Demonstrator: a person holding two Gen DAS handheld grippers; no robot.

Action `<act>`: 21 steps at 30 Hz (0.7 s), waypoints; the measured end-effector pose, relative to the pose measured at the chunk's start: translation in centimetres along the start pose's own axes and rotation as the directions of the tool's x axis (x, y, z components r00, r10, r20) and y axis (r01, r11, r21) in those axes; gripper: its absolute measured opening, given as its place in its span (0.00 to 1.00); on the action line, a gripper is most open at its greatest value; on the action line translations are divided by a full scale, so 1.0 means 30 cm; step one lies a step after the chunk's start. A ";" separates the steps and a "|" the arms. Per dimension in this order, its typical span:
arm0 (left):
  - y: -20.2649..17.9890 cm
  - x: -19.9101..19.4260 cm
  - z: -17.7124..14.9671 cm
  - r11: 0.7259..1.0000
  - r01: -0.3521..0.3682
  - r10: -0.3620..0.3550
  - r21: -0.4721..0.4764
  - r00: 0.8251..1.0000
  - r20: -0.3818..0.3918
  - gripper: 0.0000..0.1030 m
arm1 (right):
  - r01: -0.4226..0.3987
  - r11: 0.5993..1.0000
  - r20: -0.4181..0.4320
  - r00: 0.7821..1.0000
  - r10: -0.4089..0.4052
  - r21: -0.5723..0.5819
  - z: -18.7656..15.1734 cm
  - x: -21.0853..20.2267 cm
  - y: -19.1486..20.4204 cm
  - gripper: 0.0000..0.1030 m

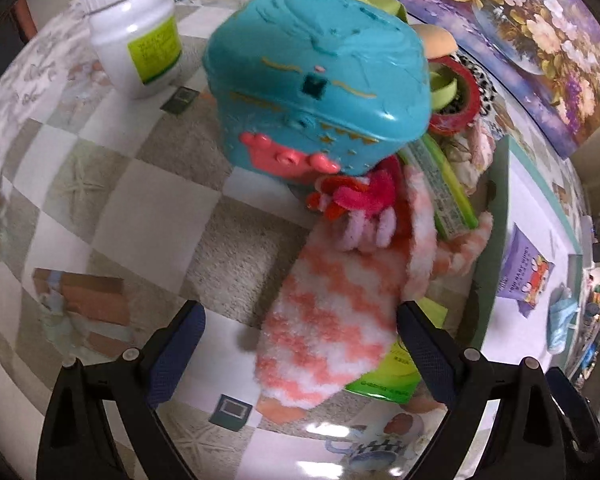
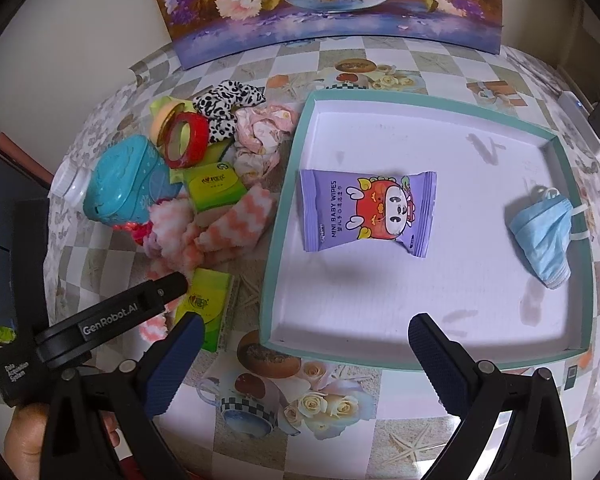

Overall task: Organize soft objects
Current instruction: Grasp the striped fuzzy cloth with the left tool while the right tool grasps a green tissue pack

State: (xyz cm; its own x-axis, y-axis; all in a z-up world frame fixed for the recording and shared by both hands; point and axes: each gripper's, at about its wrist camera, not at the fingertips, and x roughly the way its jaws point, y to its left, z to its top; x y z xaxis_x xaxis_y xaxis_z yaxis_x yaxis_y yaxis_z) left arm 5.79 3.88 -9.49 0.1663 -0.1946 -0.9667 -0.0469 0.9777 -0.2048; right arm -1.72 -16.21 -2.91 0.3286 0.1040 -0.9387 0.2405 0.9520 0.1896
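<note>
A fluffy pink-and-white zigzag sock (image 1: 328,320) lay stretched flat on the table (image 1: 140,216), its far end bunched against more pink-and-white fuzz (image 2: 172,232) beside a teal toy case (image 1: 316,80). A spotted black-and-white scrunchie (image 2: 228,100) and a crumpled pale pink cloth (image 2: 260,136) lay behind. In the tray (image 2: 288,184) lay a purple pack of baby wipes (image 2: 368,212), flat, and a folded blue face mask (image 2: 544,236) near the right wall.
</note>
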 end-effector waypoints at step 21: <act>-0.034 -0.112 -0.021 0.980 0.198 -0.199 0.024 0.978 0.060 0.18 | 0.008 1.000 0.005 1.000 -0.008 -0.003 0.005 0.000 0.002 1.00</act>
State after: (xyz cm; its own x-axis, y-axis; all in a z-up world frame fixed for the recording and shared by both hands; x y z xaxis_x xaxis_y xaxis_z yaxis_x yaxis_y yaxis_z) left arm 4.66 3.48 -6.14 0.2313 -0.3803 -0.8955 0.0108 0.9214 -0.3885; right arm -1.57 -16.20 -2.87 0.3313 0.0951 -0.9387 0.2401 0.9537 0.1814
